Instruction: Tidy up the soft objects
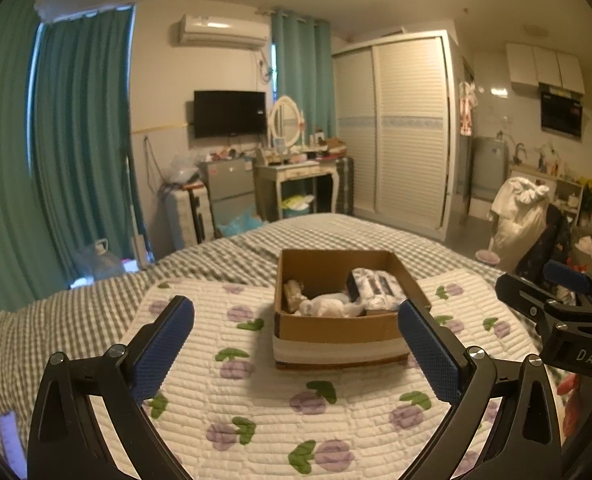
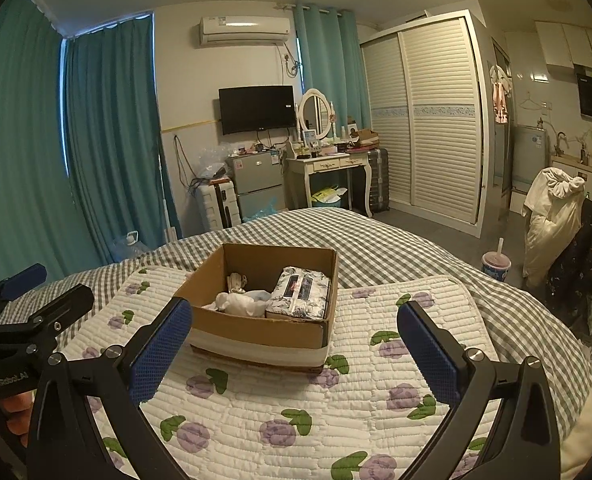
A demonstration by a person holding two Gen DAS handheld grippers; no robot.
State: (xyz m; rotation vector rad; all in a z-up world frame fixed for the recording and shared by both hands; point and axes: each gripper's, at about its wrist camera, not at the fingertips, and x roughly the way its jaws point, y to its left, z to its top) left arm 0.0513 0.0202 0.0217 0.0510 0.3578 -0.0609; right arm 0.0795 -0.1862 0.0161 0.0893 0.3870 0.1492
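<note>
Box point(image 1: 338, 330): on quilt point(image 1: 231, 396), ahead. Contents: tissue pack point(image 1: 376, 286), white cloth point(image 1: 328, 305), small beige item point(image 1: 292, 294). Left gripper point(image 1: 296, 344), right gripper point(image 2: 296, 344): jaws spread, empty. Nothing loose visible; you'd best scan before reaching.

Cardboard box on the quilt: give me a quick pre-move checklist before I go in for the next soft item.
1. Left gripper open and empty: ok.
2. Right gripper open and empty: ok.
3. Cardboard box upright, open top, sitting flat on the floral quilt: ok.
4. Free room in the box beside the tissue pack and white crumpled item: ok, back part looks bare.
5. Soft items left outside the box on the quilt: cannot tell, none visible in either view.
</note>
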